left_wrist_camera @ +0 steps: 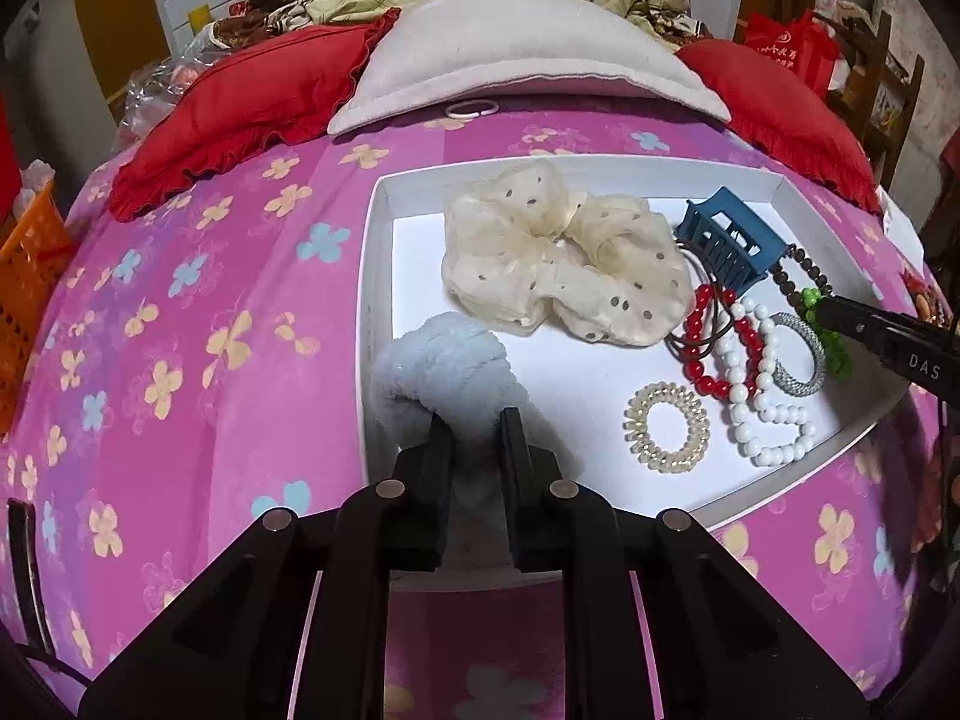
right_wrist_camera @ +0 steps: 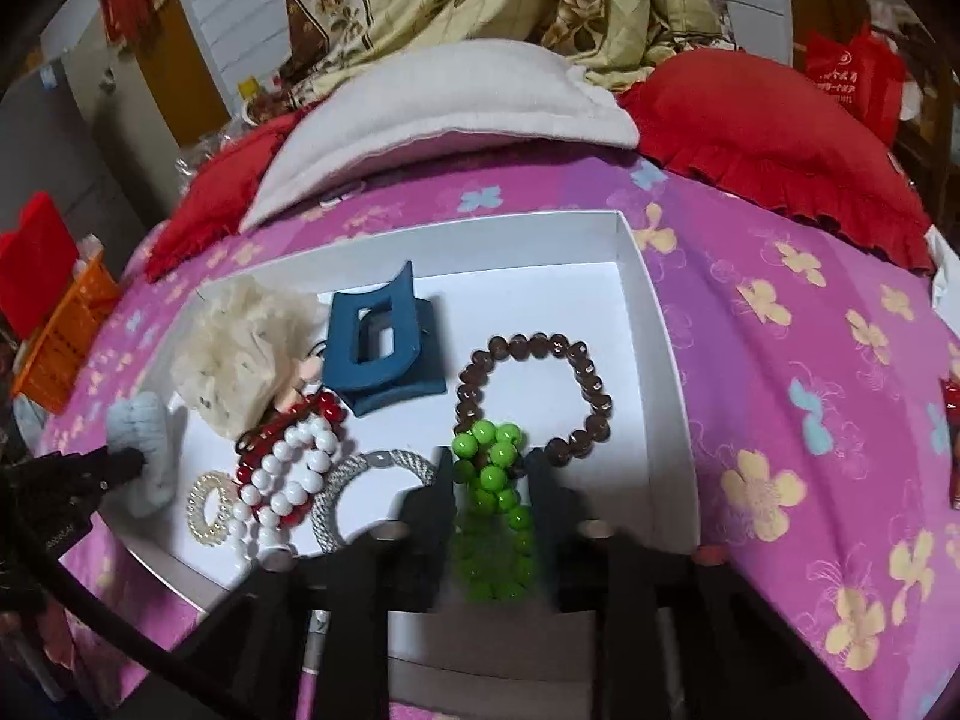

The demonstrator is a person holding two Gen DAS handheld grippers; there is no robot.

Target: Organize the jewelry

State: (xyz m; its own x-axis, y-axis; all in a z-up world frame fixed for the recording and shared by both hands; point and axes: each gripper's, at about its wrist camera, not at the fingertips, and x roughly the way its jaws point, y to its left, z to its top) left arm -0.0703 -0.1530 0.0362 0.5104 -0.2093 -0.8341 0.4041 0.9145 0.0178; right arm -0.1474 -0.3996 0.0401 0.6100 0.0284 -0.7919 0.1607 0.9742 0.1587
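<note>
A: Left wrist view, item one: pale blue scrunchie [left_wrist_camera: 441, 369], at the near left corner of the white tray [left_wrist_camera: 375, 276]. The left gripper [left_wrist_camera: 476, 427] has its jaws closed on it, the fabric pinched between them.

B: Right wrist view, item two: green bead bracelet [right_wrist_camera: 493, 498], near the tray's front edge. The right gripper [right_wrist_camera: 489, 465] has a finger on each side of it, seemingly gripping, though whether the pads press the beads I cannot tell.

A: Remaining stock in the tray: cream dotted scrunchie [left_wrist_camera: 558, 252] toward the back, touching the blue hair clip [left_wrist_camera: 729, 243] side of the pile; red bead bracelet [left_wrist_camera: 717, 348] and white bead bracelet [left_wrist_camera: 759, 390] overlapping in the middle; clear coil hair tie [left_wrist_camera: 666, 426] near the front edge; grey woven band [left_wrist_camera: 801, 354] beside the white beads.

B: Add the brown bead bracelet [right_wrist_camera: 534, 396], toward the right edge, just beyond the green one and touching it.

A: Tray sits on the pink flowered bedspread [left_wrist_camera: 210, 330]. A white ring [left_wrist_camera: 471, 109] lies outside it, by the grey pillow [left_wrist_camera: 528, 66].

B: Step in hand, as I judge it: both pieces are being placed or picked at the tray, sorting well advanced.

A: Next move calls for settling the scrunchie flat in its corner and opening slowly; plush snags. The green beads need clearance from the brown loop.
</note>
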